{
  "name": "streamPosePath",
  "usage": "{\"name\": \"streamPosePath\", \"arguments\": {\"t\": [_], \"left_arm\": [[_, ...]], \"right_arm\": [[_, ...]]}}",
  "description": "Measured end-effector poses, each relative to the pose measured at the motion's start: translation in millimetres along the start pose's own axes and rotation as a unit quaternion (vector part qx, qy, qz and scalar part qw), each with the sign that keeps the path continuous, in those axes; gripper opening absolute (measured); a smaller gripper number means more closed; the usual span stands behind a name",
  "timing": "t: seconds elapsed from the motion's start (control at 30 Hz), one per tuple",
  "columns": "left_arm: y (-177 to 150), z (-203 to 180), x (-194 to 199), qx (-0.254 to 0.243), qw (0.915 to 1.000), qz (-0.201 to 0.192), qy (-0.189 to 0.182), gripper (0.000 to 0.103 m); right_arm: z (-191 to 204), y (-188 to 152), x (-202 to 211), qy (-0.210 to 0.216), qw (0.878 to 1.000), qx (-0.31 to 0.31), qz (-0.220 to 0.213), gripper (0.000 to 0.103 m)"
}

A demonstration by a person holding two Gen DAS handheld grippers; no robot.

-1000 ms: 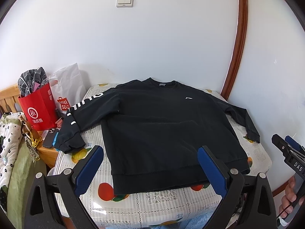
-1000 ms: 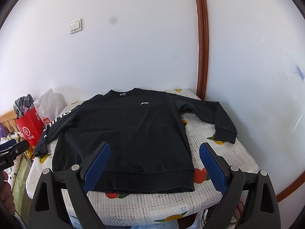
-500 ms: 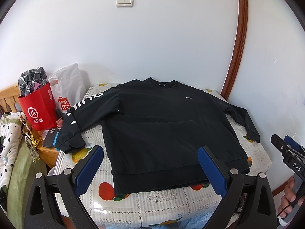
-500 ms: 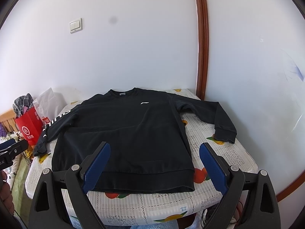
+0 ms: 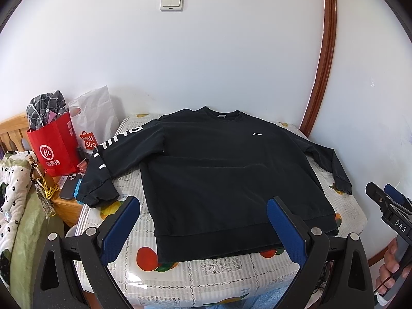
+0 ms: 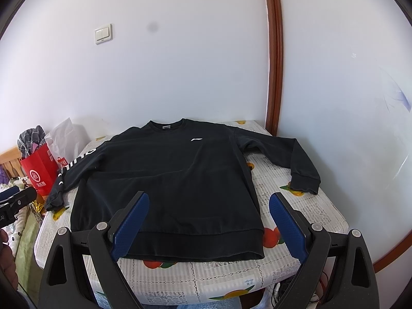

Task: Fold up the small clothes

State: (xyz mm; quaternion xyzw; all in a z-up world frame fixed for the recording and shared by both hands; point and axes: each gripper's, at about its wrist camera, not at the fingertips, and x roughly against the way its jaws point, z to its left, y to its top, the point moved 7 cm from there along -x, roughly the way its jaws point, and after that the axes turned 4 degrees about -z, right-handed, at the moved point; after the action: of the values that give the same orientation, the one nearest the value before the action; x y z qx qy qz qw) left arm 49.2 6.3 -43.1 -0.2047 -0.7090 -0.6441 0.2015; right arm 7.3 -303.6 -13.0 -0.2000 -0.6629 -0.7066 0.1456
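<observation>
Left wrist view shows me the black sweatshirt (image 5: 221, 170) spread flat and face up on the table (image 5: 231, 273), which wears a fruit-print cloth. The collar points at the far wall, and the hem lies near the front edge, closest to me. Both sleeves are stretched out to the sides. The sleeve with white lettering (image 5: 113, 154) runs toward the left edge, and its cuff hangs slightly over it. The plain sleeve (image 6: 288, 157) angles out to the right, cuff resting on the cloth.

My left gripper (image 5: 203, 229) hovers in front of the hem with its blue pads wide apart, holding nothing. My right gripper (image 6: 208, 225) is in the same state: spread fully, empty, poised above the hem's right half. Neither one touches the fabric.

I judge the task to be at its very start. The garment is laid out and smoothed, but no fold is made yet: sleeves, sides and the bottom-to-collar fold all remain.

Beyond the table's left edge stands a red paper bag (image 5: 55, 149) stuffed with checked cloth, with a white plastic bag (image 5: 95, 113) behind it. A phone (image 5: 70, 186) lies on a low wooden stand beside them. A light switch (image 5: 172, 2) sits on the white wall.
</observation>
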Motion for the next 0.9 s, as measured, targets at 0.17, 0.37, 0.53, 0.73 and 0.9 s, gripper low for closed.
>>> {"name": "streamPosePath", "arguments": {"t": [0.17,0.37,0.53,0.73,0.9], "left_arm": [[1.6,1.4,0.5,0.001,1.0,0.001,0.001,0.1],[1.9,1.6,0.3,0.002,1.0,0.0,0.001,0.1],[3.6,2.6,0.1,0.0,1.0,-0.002,0.001,0.1],[7.2,2.2,-4.1,-0.001,1.0,0.001,-0.006,0.1],[13.9,3.8,-9.1,0.0,0.9999,0.0,-0.01,0.1]], "right_arm": [[-0.1,0.0,0.1,-0.001,1.0,0.0,-0.001,0.094],[1.7,2.4,-0.1,-0.005,1.0,0.001,0.0,0.094],[-0.5,3.5,-0.8,-0.013,1.0,0.001,0.002,0.094],[-1.5,4.2,-1.3,-0.014,1.0,0.001,0.003,0.094],[0.1,8.6,-6.0,-0.011,1.0,0.003,0.007,0.094]]}}
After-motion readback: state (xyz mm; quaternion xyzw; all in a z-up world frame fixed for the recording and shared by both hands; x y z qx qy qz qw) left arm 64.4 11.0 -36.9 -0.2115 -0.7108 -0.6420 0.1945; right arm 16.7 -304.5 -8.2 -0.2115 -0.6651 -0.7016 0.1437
